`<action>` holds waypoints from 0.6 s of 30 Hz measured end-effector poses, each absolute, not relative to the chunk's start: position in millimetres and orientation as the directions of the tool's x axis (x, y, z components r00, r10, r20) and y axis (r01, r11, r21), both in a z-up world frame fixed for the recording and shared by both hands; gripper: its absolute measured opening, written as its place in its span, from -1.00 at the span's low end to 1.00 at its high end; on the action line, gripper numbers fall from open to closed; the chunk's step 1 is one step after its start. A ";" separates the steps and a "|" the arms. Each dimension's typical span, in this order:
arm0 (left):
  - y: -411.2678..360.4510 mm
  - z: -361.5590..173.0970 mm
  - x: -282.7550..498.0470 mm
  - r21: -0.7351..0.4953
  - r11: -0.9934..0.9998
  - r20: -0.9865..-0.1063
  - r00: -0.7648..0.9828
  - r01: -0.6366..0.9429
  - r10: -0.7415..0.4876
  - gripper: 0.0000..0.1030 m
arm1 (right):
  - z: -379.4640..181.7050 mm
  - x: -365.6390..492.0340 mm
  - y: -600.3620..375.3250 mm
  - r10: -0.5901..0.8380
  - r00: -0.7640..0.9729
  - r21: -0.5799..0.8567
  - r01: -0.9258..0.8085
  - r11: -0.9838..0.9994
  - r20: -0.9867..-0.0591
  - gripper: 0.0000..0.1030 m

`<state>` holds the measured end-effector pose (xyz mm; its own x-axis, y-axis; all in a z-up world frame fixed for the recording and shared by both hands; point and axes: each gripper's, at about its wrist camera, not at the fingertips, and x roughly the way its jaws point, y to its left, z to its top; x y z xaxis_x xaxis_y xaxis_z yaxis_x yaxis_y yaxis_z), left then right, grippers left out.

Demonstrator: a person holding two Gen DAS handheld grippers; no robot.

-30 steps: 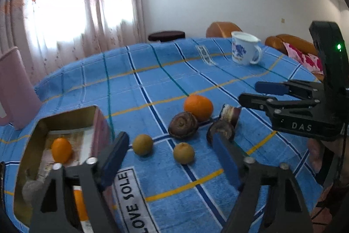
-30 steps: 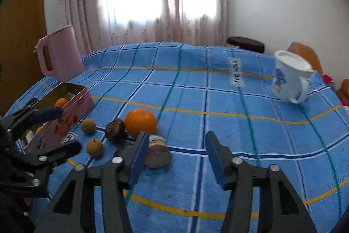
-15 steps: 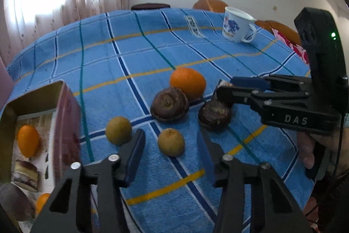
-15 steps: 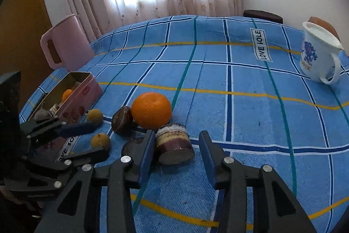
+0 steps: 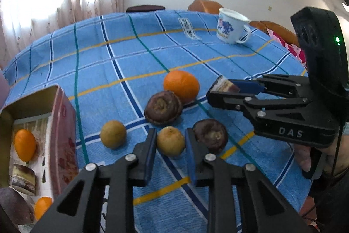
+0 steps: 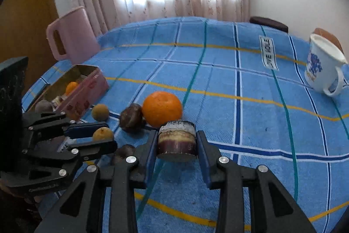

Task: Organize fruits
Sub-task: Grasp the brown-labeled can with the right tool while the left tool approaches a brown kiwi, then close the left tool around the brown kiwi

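Observation:
My left gripper (image 5: 170, 146) is shut on a small yellow-brown round fruit (image 5: 170, 140) that rests on the blue checked cloth. My right gripper (image 6: 176, 145) is shut on a layered brown cylinder piece (image 6: 176, 138), also seen from the left wrist (image 5: 222, 85). A big orange (image 5: 181, 85) and two dark brown wrinkled fruits (image 5: 163, 107) (image 5: 210, 134) lie between them. Another yellow-brown fruit (image 5: 113, 134) lies to the left. A pink tin box (image 5: 63, 130) at the left holds small oranges (image 5: 24, 144) and a layered piece.
A white mug with blue print (image 6: 322, 68) stands at the far right of the table. A pink jug (image 6: 72, 33) stands at the far left behind the tin. Curtains and a wall lie beyond the round table's edge.
Both grippers moved forward and closed: the left one around the small yellow-brown fruit, the right one around the layered cylinder piece.

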<state>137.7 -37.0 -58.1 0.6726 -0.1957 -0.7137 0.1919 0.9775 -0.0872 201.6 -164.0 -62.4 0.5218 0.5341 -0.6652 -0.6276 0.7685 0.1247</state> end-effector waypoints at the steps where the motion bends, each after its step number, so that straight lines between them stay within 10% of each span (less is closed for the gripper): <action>1: -36.7 -57.0 136.2 -0.082 0.979 -0.707 0.681 0.189 -0.191 -0.47 | -60.6 199.4 -164.1 0.525 0.540 0.108 -0.622 0.776 -0.658 -0.29; 18: -32.4 -38.8 113.7 -0.031 0.989 -0.586 0.799 0.142 -0.133 -0.47 | -40.5 166.4 -161.2 0.485 0.696 -0.064 -0.603 0.795 -0.529 -0.29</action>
